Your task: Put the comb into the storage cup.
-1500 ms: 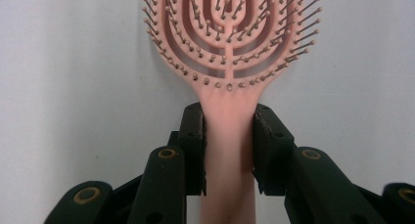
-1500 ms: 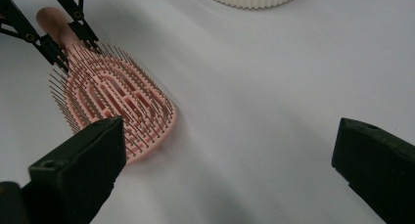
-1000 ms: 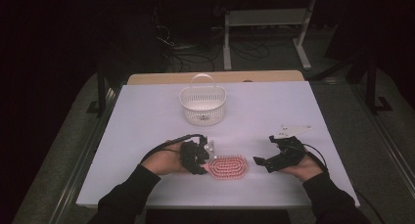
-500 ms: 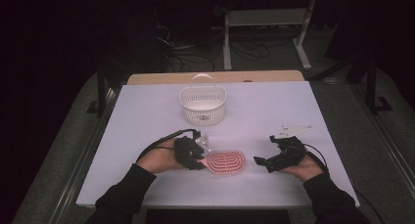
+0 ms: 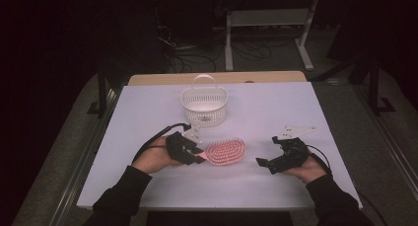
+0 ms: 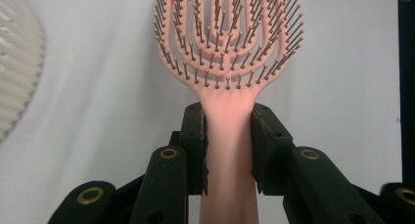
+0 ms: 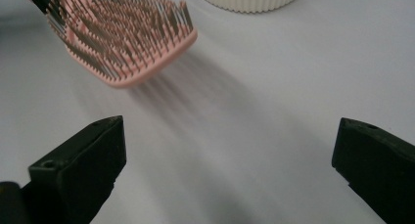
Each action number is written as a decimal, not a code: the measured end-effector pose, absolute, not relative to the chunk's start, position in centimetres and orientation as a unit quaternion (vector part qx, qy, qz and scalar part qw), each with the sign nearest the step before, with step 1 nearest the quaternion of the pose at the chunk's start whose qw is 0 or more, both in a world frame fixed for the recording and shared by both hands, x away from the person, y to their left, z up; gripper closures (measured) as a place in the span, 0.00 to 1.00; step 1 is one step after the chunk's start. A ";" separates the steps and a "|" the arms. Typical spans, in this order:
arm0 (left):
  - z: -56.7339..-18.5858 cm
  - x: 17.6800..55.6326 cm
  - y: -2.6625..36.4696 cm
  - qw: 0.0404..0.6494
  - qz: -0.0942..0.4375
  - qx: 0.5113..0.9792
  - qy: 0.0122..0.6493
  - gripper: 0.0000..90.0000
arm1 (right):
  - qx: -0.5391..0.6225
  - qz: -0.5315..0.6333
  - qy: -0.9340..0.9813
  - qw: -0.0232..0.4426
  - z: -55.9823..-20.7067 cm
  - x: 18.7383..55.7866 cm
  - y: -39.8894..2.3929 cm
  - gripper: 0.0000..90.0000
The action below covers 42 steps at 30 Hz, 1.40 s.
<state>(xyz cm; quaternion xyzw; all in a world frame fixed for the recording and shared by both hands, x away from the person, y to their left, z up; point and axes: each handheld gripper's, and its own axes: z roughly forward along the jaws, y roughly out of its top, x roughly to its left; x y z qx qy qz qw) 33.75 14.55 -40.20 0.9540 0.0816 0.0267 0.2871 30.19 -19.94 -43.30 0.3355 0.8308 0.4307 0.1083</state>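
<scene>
Left gripper (image 6: 227, 136): my jaws are clamped on the handle of the pink brush (image 6: 226, 43), one pad on each side of the neck just below the head. Bristles face up. In the high view the left gripper (image 5: 196, 152) sits in front of the basket (image 5: 204, 105) and slightly to its left, with the brush (image 5: 226, 151) pointing out to the right, near the basket but apart from it. From the right gripper view the brush head (image 7: 122, 38) hangs clear of the table (image 7: 254, 116), with its shadow on the surface beneath.

Right gripper (image 7: 230, 160): my jaws stand wide apart, nothing between them. In the high view it (image 5: 268, 162) lies well right of the basket and nearer to me, apart from the brush, aimed toward the brush head.
</scene>
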 end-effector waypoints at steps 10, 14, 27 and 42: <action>-39.6 34.0 15.8 0.340 0.024 0.934 0.103 0.79 | 0.326 0.446 0.828 0.101 -43.1 30.0 -19.9 0.00; -39.4 34.0 16.2 0.365 0.026 0.924 0.109 0.79 | 0.322 0.452 0.827 0.096 -43.0 29.9 -19.9 0.00; -39.1 34.0 16.7 0.438 0.017 0.890 0.125 0.79 | 0.305 0.474 0.822 0.086 -42.1 30.0 -19.9 0.00; -39.3 34.1 17.1 0.499 -0.012 0.857 0.125 0.79 | 0.251 0.528 0.810 0.058 -39.4 31.5 -19.0 0.00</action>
